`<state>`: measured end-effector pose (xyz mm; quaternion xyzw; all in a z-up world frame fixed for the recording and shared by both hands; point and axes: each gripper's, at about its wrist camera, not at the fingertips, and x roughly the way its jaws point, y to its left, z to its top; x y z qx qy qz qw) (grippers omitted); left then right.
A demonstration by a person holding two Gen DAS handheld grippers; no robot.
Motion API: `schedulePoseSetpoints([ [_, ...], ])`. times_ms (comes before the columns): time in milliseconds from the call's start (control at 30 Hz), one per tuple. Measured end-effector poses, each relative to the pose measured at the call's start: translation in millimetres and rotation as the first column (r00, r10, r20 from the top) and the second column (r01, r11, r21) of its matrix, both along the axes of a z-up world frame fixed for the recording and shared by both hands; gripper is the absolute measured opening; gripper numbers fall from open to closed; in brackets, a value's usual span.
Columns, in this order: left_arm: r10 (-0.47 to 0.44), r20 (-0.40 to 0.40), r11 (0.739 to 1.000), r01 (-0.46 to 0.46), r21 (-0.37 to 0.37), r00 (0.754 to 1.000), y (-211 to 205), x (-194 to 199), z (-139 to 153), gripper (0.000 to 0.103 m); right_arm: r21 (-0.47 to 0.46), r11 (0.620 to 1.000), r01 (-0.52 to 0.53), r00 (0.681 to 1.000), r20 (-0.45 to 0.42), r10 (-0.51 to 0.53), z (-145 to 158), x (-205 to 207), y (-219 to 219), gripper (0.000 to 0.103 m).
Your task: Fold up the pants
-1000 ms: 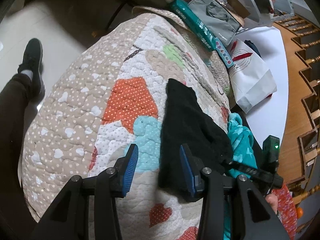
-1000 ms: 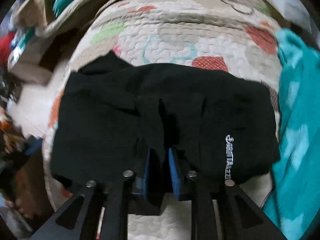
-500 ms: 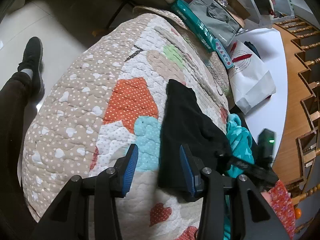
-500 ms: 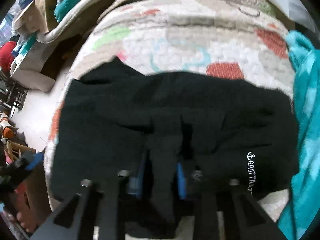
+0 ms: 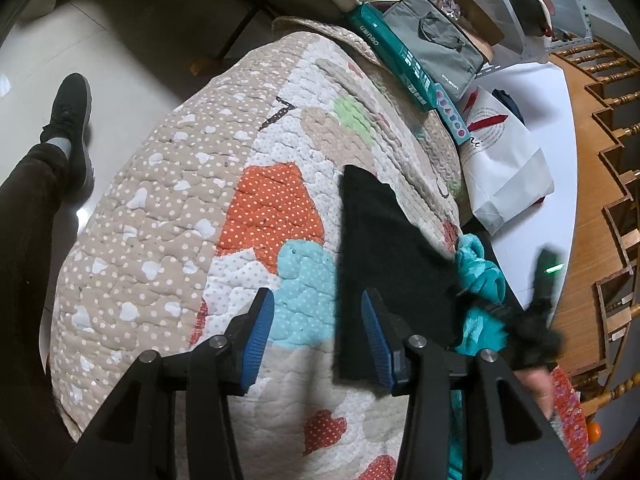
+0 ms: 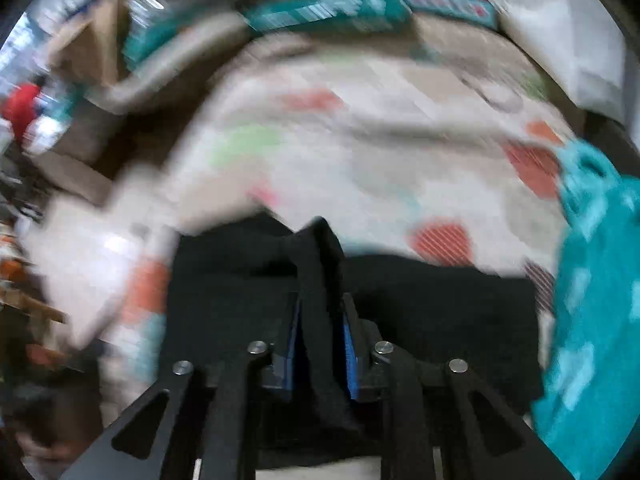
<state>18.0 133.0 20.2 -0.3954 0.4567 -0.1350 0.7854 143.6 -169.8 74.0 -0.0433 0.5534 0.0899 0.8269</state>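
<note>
Black pants [image 5: 384, 248] lie folded on a patchwork quilt [image 5: 180, 200]. My left gripper [image 5: 316, 298] hovers open above the quilt at the pants' left edge, with nothing between its blue pads. In the right wrist view my right gripper [image 6: 322, 300] pinches a raised ridge of the black pants [image 6: 440, 312]. Its jaws are opening, with the fabric still between the pads and pulled up off the quilt [image 6: 360, 160]. That view is blurred. The right gripper's body [image 5: 536, 312] shows blurred at the pants' far right edge.
A teal garment [image 5: 480, 276] [image 6: 592, 300] lies bunched right of the pants. A white paper bag [image 5: 504, 168], a green box [image 5: 388, 52] and a grey bag [image 5: 436, 40] sit beyond the quilt. A person's leg and black shoe [image 5: 68, 120] stand at left.
My right gripper has risen and tilted, lifting a ridge of the pants; its view now shows more of the quilt beyond. The left gripper stayed in place.
</note>
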Motion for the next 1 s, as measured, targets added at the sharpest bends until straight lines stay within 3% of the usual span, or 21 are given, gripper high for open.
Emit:
schedulePoseSetpoints([
  [33,-0.004,-0.002,1.0,0.004,0.004,1.0,-0.8,0.3,-0.1,0.044,-0.074,0.997,0.027,0.999,-0.045,-0.031,-16.2,3.7,-7.8,0.045],
  [67,-0.009,-0.003,1.0,0.009,0.013,1.0,-2.1,1.0,0.6,0.044,-0.128,0.99,0.059,0.995,-0.077,-0.069,-28.6,2.5,-16.9,0.062],
  [100,-0.015,-0.001,1.0,0.015,0.026,1.0,-4.3,2.2,2.5,0.044,-0.115,0.989,0.091,0.992,-0.072,-0.1,-30.5,-0.8,-25.6,0.066],
  [200,-0.051,0.013,0.997,0.05,0.059,0.999,-18.9,12.2,12.1,0.044,-0.036,0.985,0.17,0.985,0.003,-0.17,-7.1,-13.0,-37.3,0.066],
  [300,-0.12,0.042,0.99,0.116,0.085,0.992,-44.0,24.8,25.5,0.044,0.06,0.994,0.094,0.984,0.145,-0.102,26.2,-26.4,-22.1,0.065],
  [367,-0.187,0.071,0.975,0.175,0.138,0.98,-72.3,31.7,35.3,0.045,0.214,0.976,0.03,0.989,0.134,-0.059,33.2,-28.0,-18.1,0.064],
  [433,-0.233,0.059,0.957,0.218,0.192,0.971,-95.7,37.8,33.0,0.045,0.373,0.927,0.027,0.995,0.077,-0.06,28.1,-24.0,-19.7,0.064],
  [533,-0.253,-0.03,0.916,0.25,0.314,0.967,-120.7,45.2,9.4,0.045,0.456,0.886,0.085,0.996,-0.021,-0.084,1.4,-19.4,-26.3,0.064],
  [567,-0.265,-0.012,0.904,0.252,0.346,0.964,-125.3,43.9,6.1,0.044,0.445,0.889,0.107,0.994,-0.061,-0.089,-11.8,-17.1,-29.6,0.064],
  [633,-0.312,0.02,0.853,0.271,0.446,0.95,-137.1,37.5,11.0,0.045,0.37,0.911,0.18,0.982,-0.126,-0.143,-36.7,-15.8,-39.9,0.049],
  [667,-0.341,0.026,0.818,0.283,0.5,0.94,-143.3,33.6,13.7,0.045,0.375,0.905,0.202,0.979,-0.108,-0.174,-38.6,-19.0,-47.8,0.041],
  [733,-0.369,0.03,0.783,0.293,0.549,0.929,-146.3,29.2,16.7,0.045,0.37,0.896,0.244,0.97,-0.085,-0.229,-28.1,-27.1,-59.9,0.044],
  [800,-0.371,0.014,0.79,0.308,0.53,0.928,-138.6,32.1,18.7,0.045,0.362,0.881,0.304,0.949,-0.03,-0.315,-9.9,-41.2,-75.7,0.054],
  [867,-0.354,-0.005,0.822,0.313,0.476,0.935,-126.3,39.1,22.8,0.045,0.433,0.815,0.384,0.905,0.001,-0.426,7.7,-58.9,-106.8,0.064],
  [1000,-0.294,-0.001,0.862,0.265,0.431,0.956,-104.9,57.0,35.2,0.045,0.506,0.677,0.534,0.799,-0.04,-0.6,6.4,-97.7,-155.9,0.065],
])
